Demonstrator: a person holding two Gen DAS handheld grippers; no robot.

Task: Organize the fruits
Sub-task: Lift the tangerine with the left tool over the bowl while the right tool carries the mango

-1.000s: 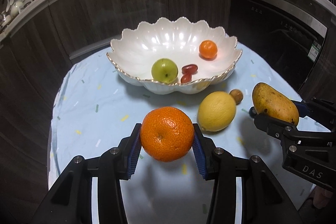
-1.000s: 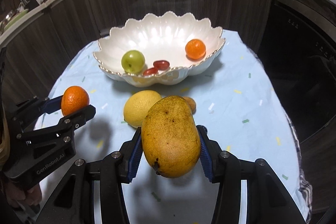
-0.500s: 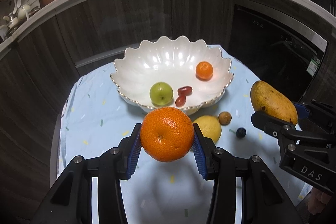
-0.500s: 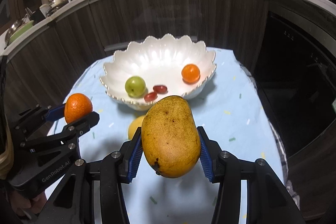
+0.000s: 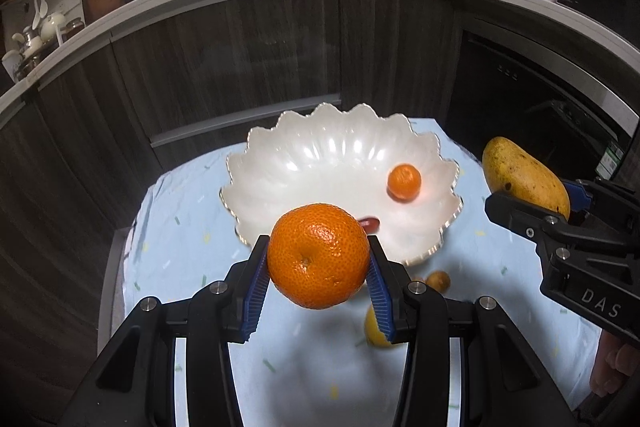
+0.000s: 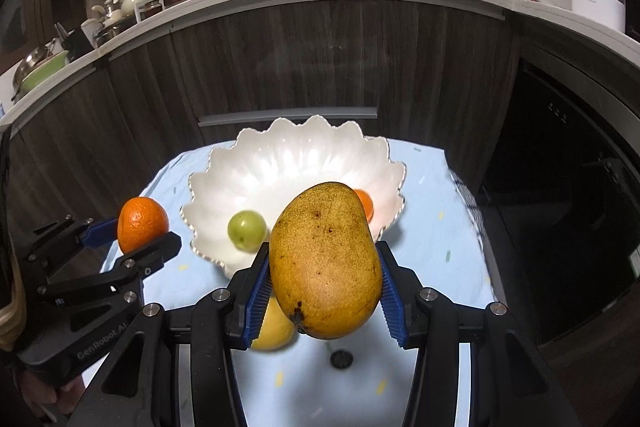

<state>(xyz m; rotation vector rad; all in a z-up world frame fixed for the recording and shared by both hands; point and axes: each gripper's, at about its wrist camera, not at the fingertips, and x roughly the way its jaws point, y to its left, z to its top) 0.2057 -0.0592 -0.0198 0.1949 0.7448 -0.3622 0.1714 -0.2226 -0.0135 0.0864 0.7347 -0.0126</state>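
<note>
Between the blue ribbed fingers (image 5: 256, 291) of your left gripper (image 5: 318, 285) sits the large round orange (image 5: 318, 261), pressed on both sides and held in the air in front of the white scalloped ceramic bowl (image 5: 320, 155). Your right gripper (image 6: 324, 295) has its fingers partly closed on the long yellow-brown mango (image 6: 326, 263), which stands nearly upright above the near rim of that bowl. Inside the bowl you can see a small orange tangerine (image 5: 404, 182), a round green fruit (image 6: 247, 230) and a dark red oblong fruit (image 5: 370, 223), half hidden. Below the grippers, on the counter with the pale blue speckled cloth (image 5: 180, 227), lie a yellow lemon (image 6: 274, 331), a small brown round fruit (image 5: 438, 279) and a small dark berry (image 6: 341, 359). Behind stand dark wooden cabinets (image 5: 240, 67).
</note>
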